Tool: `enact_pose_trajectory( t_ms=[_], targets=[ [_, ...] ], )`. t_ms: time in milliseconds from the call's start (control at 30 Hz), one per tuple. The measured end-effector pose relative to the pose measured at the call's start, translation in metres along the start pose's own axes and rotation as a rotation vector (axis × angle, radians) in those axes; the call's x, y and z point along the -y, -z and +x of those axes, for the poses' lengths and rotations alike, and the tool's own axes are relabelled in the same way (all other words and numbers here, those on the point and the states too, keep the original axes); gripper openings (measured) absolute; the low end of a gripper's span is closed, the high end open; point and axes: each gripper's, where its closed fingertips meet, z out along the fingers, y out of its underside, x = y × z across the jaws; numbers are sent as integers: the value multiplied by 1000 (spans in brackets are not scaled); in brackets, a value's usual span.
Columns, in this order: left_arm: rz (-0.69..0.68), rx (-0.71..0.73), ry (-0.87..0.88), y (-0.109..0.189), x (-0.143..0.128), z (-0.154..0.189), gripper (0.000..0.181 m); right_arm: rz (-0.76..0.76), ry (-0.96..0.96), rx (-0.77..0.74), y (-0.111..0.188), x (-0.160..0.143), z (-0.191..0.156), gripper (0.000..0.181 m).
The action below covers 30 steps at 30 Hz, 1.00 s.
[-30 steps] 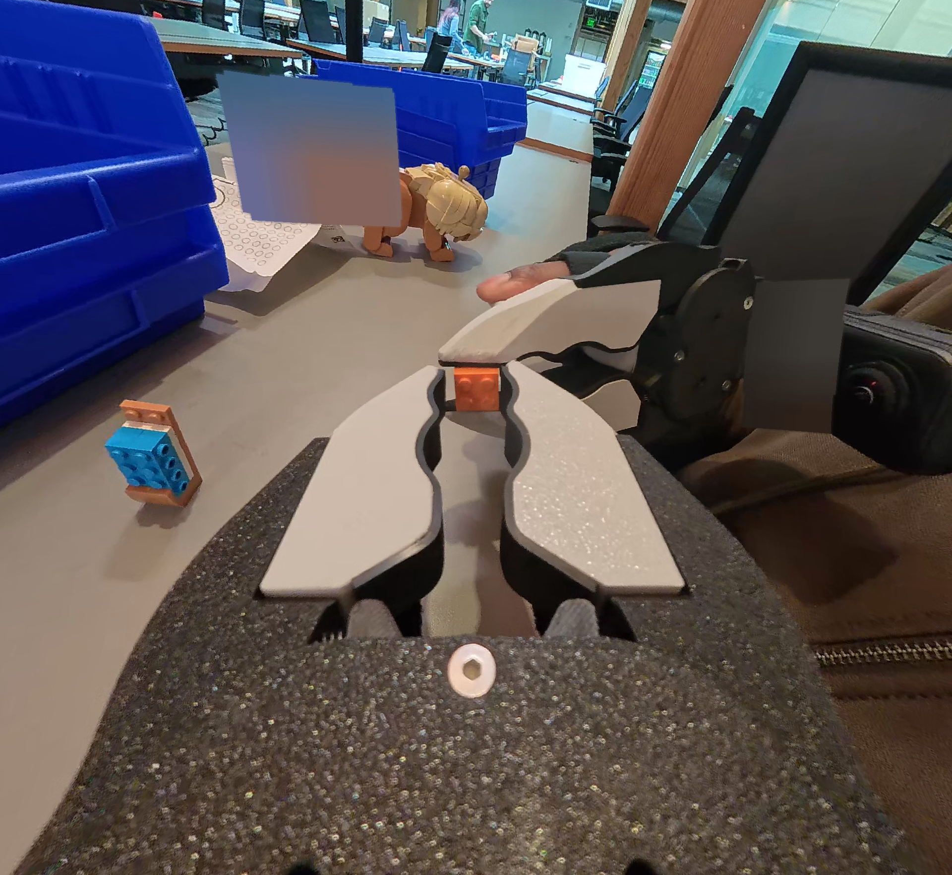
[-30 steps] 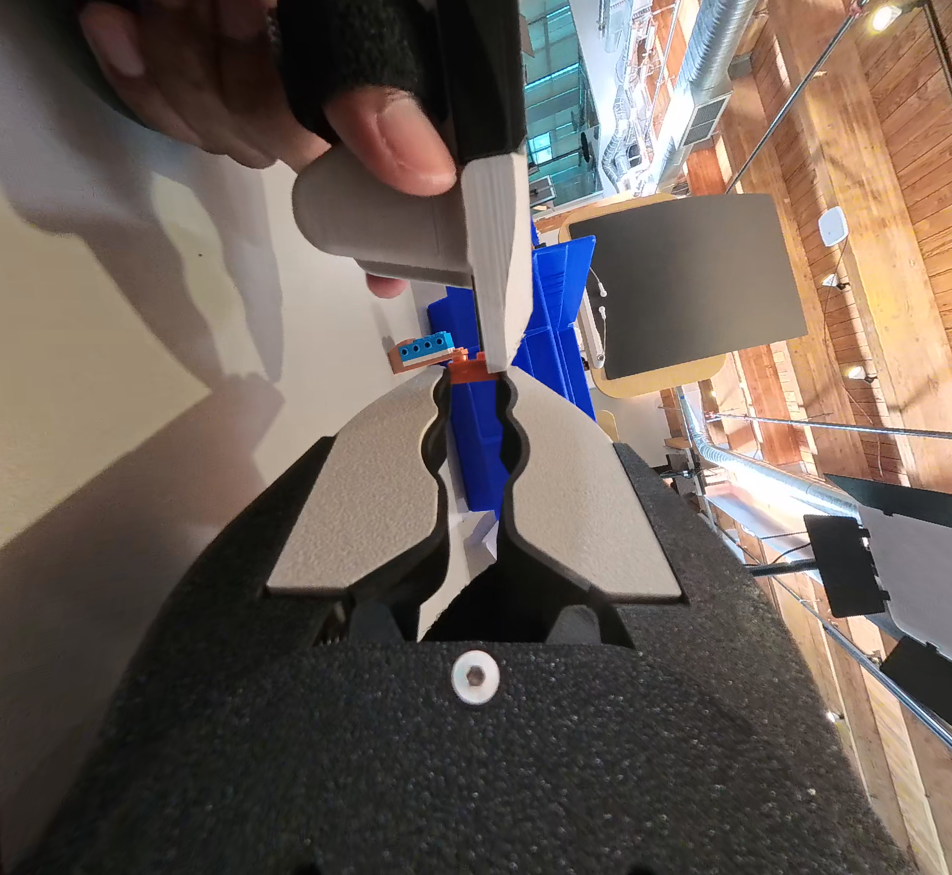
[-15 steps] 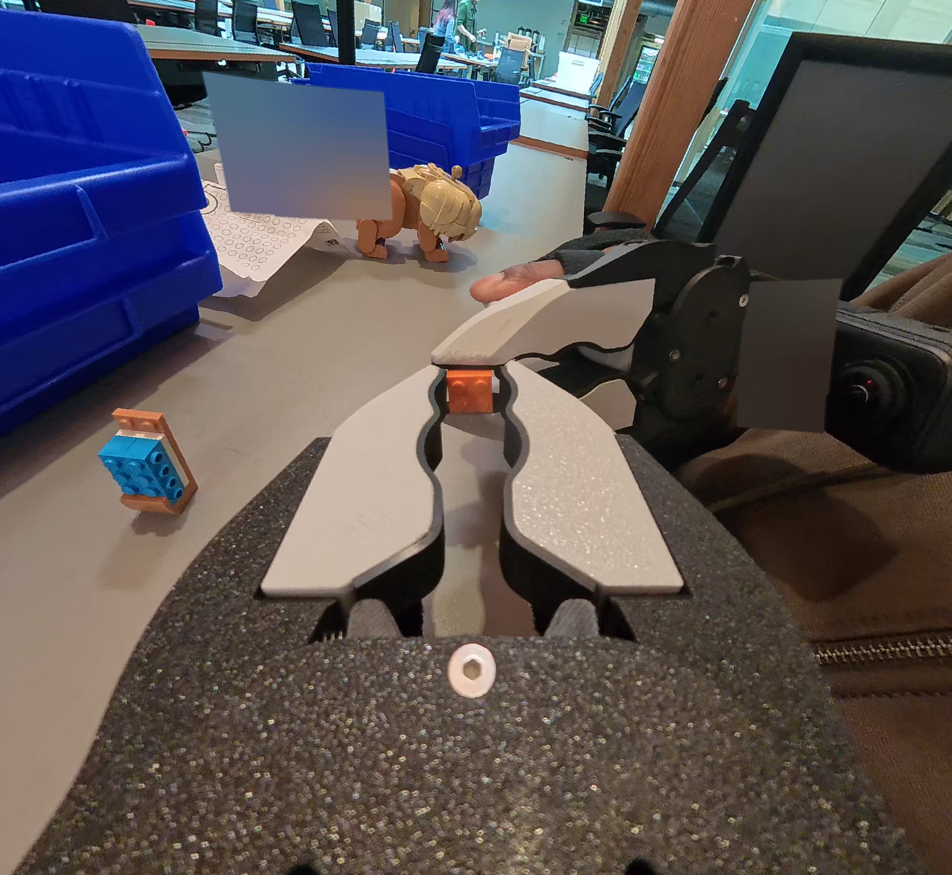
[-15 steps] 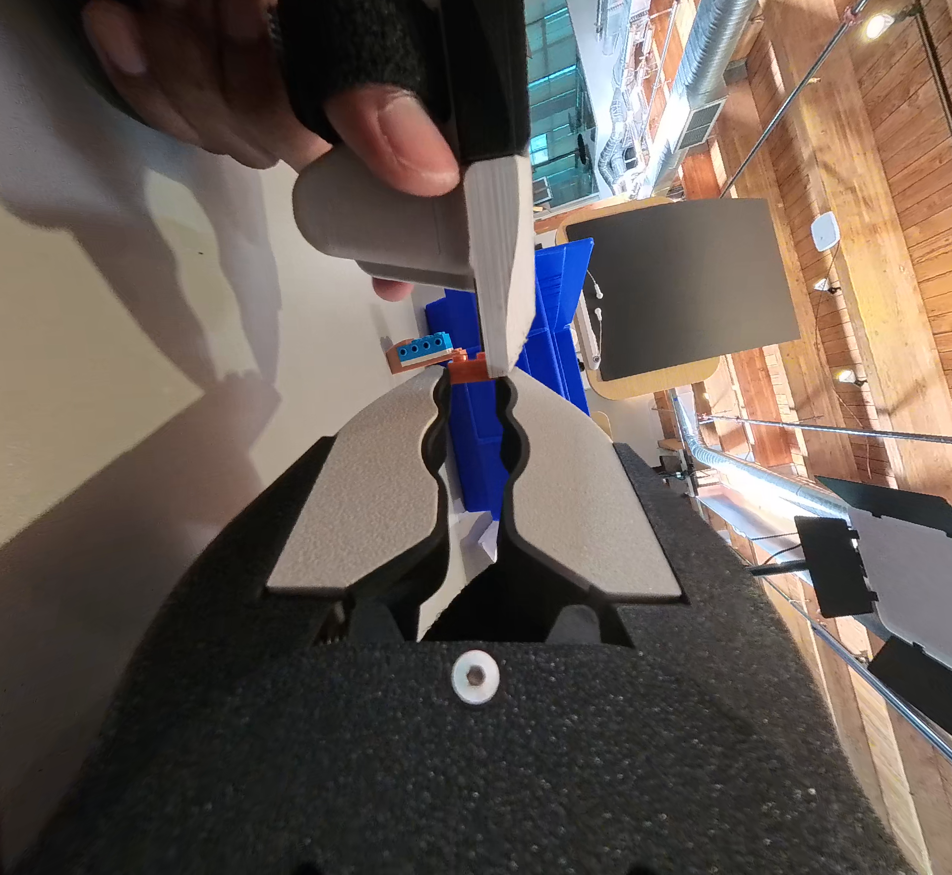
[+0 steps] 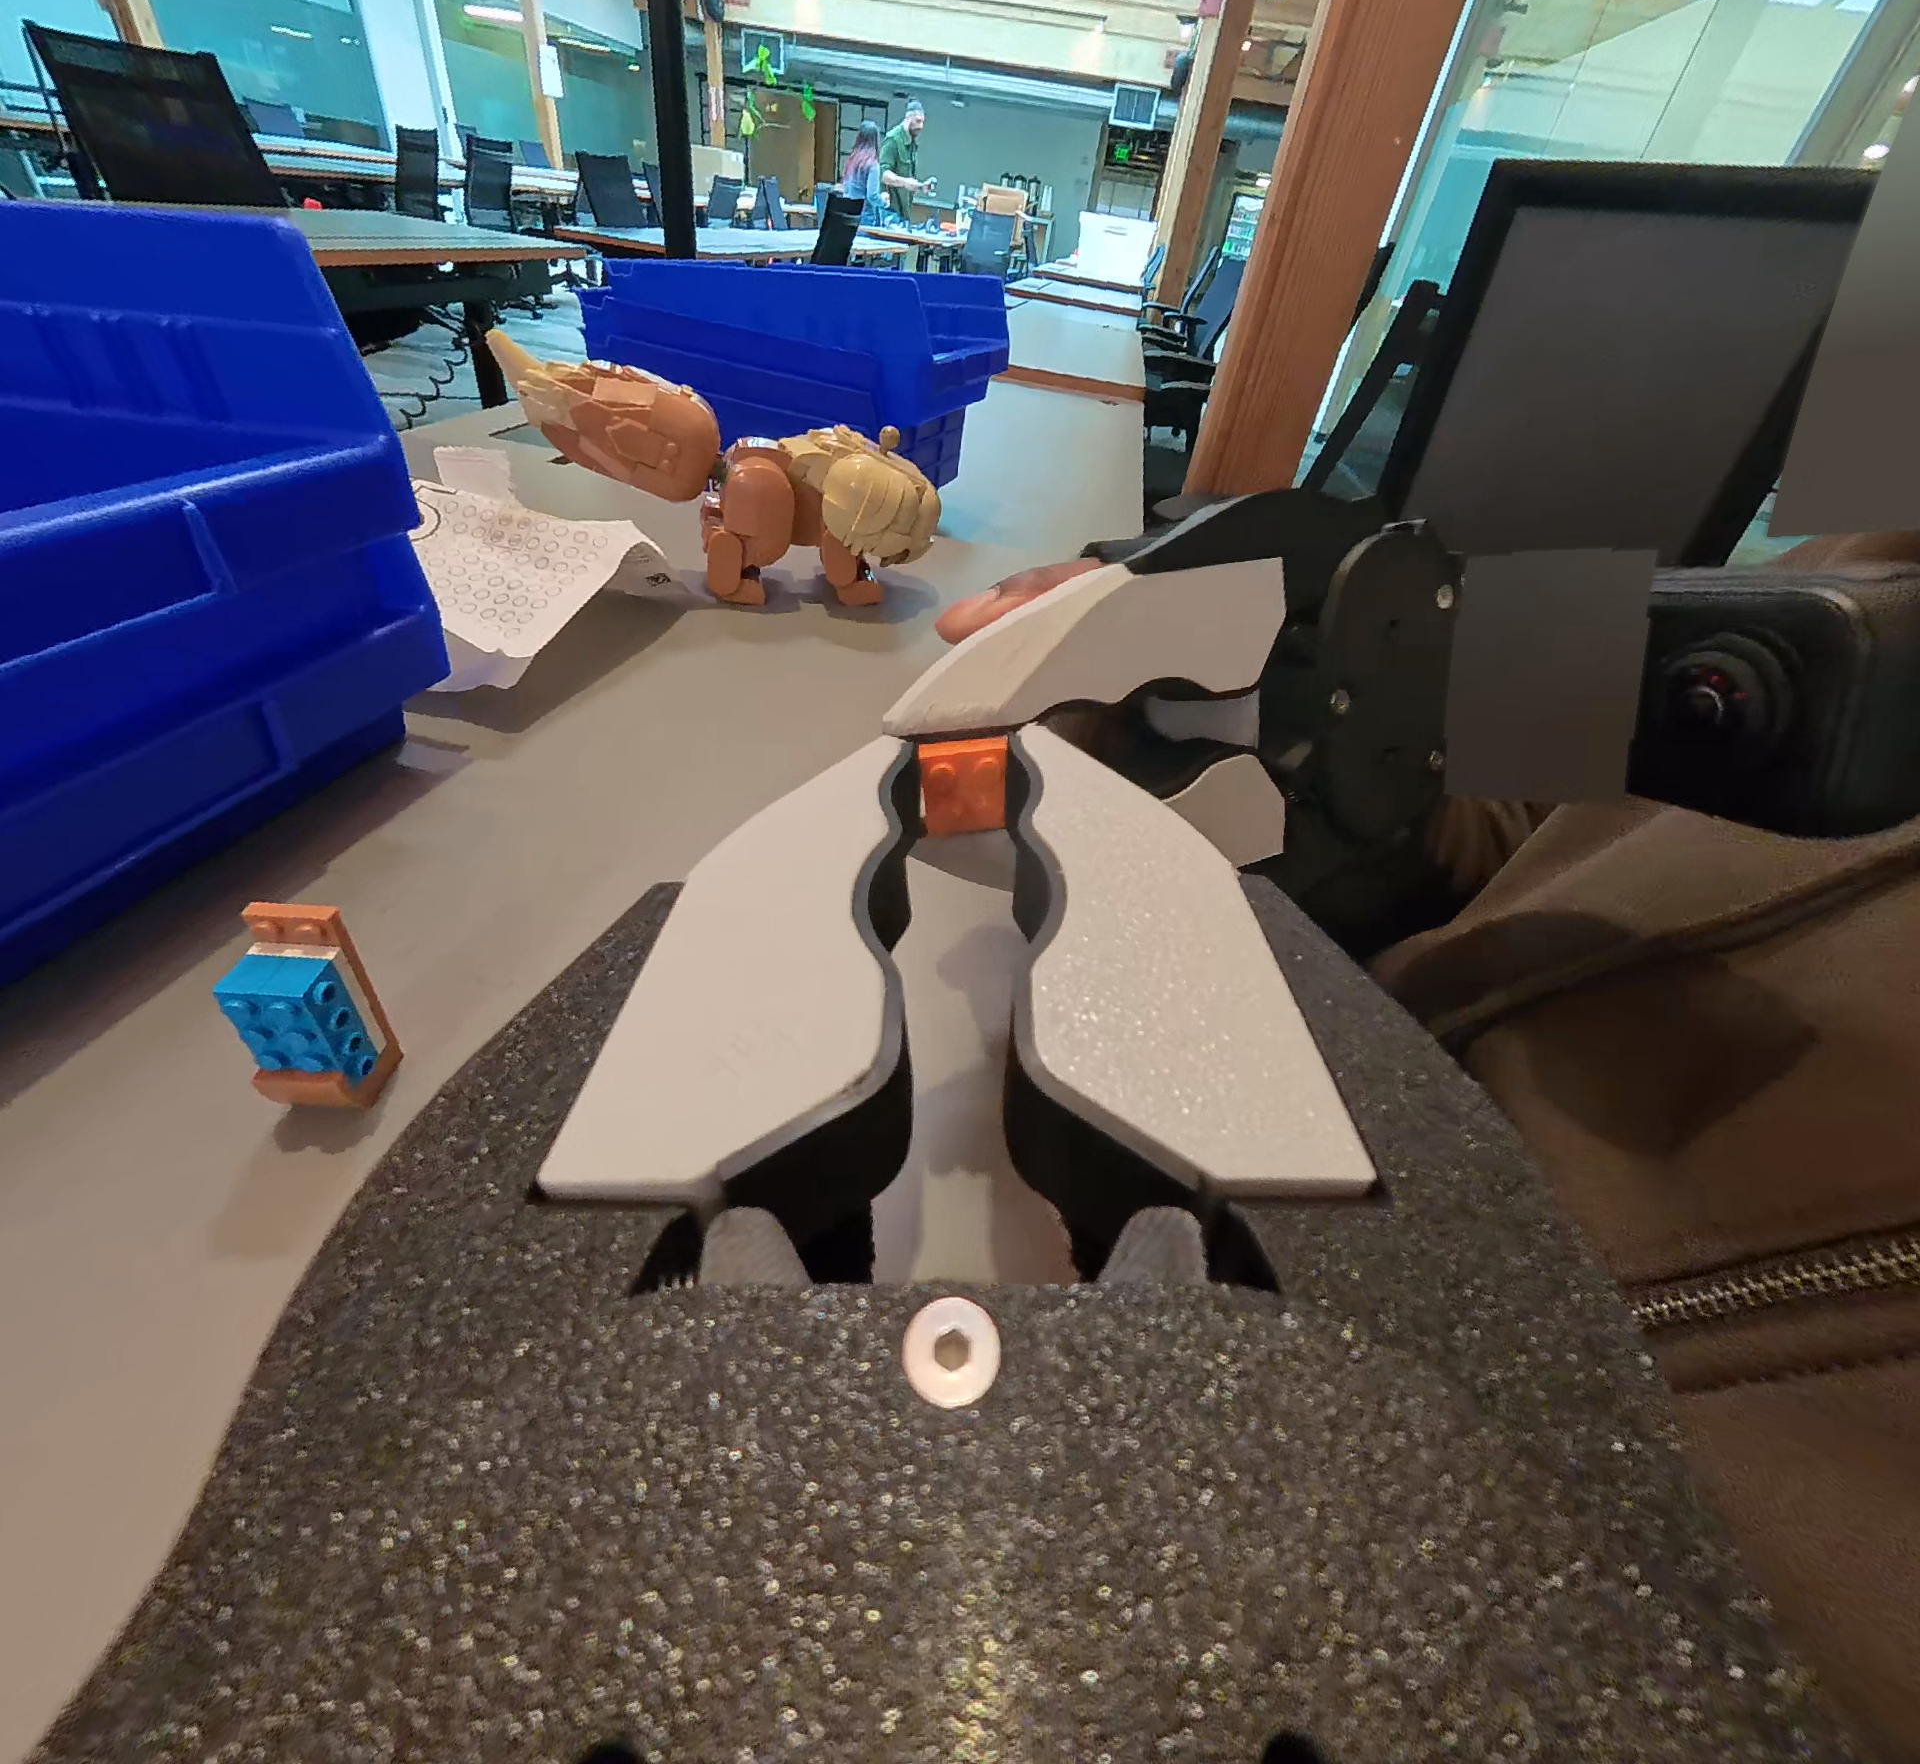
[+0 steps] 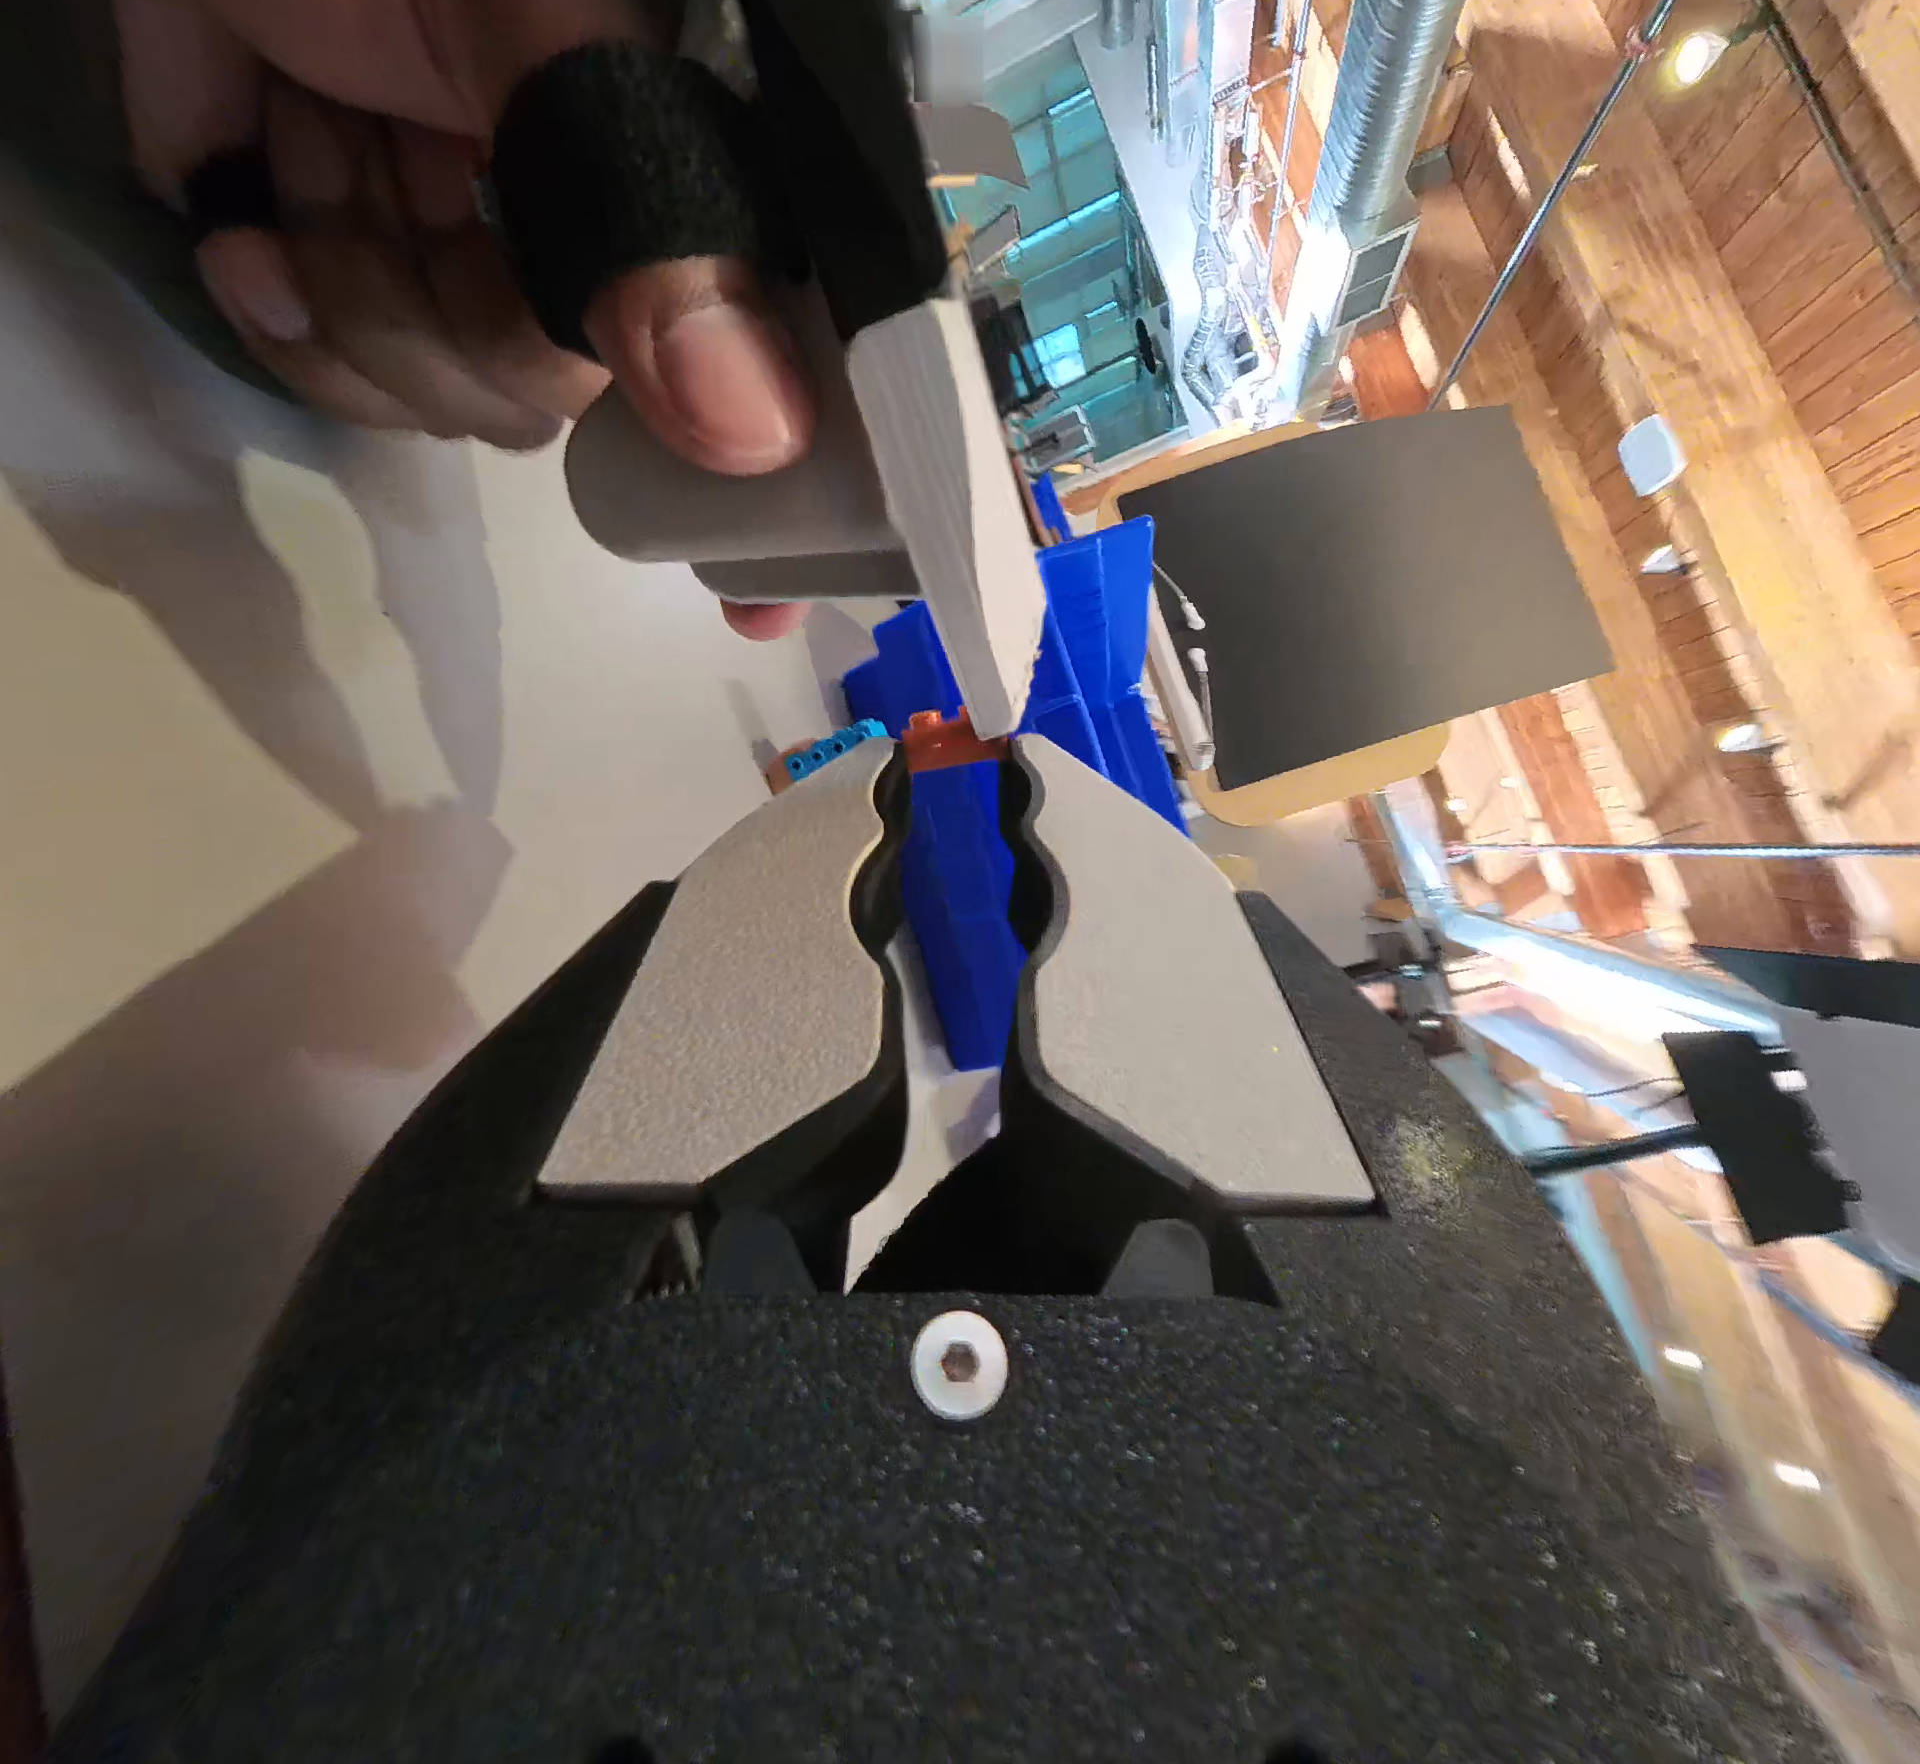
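Grey and smooth, the table stands in a large open office with wooden posts, glass walls and rows of desks and chairs far behind. On its left side there is a big blue bin, and a second blue bin stands farther back. Between them lies a white paper sheet printed with small circles, and just beside it stands a brown and tan animal built from bricks. Near the front left, apart from everything, lies a small brick piece: blue bricks on a brown plate, tilted on the table. The left claw is pinching a small orange brick between its two tips, above the table. The right claw comes from the right side, turned sideways, and its tips are closed on the same orange brick, so both claws grip it at once; in the left wrist view one grey finger of the right claw lies over the top of the brick. In the right wrist view a hand with a black band on one finger holds the left claw. At the right edge a brown sleeve and a dark monitor are seen.
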Motion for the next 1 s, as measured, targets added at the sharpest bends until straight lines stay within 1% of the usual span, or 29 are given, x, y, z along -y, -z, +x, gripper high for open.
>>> enact_pose_trajectory(
  t_ms=[67,167,233,367,733,767,800,833,1000],
  targets=[
    [12,-3,5,1,1,0,15,11,-44,9,0,2,1,17],
    [-7,-2,25,0,-1,-1,15,16,-57,20,-2,1,-2,17],
    [-17,8,11,0,-2,-1,15,25,-11,-4,-2,1,-2,17],
    [-31,24,-1,0,-4,-1,16,-6,91,-68,-3,0,-2,19],
    [-55,52,-25,-1,-6,-2,16,-61,176,-109,-7,-4,-4,28],
    [-61,57,-31,-1,-7,-2,16,-68,176,-108,-8,-5,-5,27],
    [-72,62,-41,-2,-8,-2,16,-71,172,-114,-8,-6,-4,20],
    [-72,67,-54,-2,-8,-1,15,-71,165,-113,-7,-6,-3,18],
    [-76,84,-91,-2,-8,0,15,-80,157,-109,-6,-7,-1,17]
  ],
)
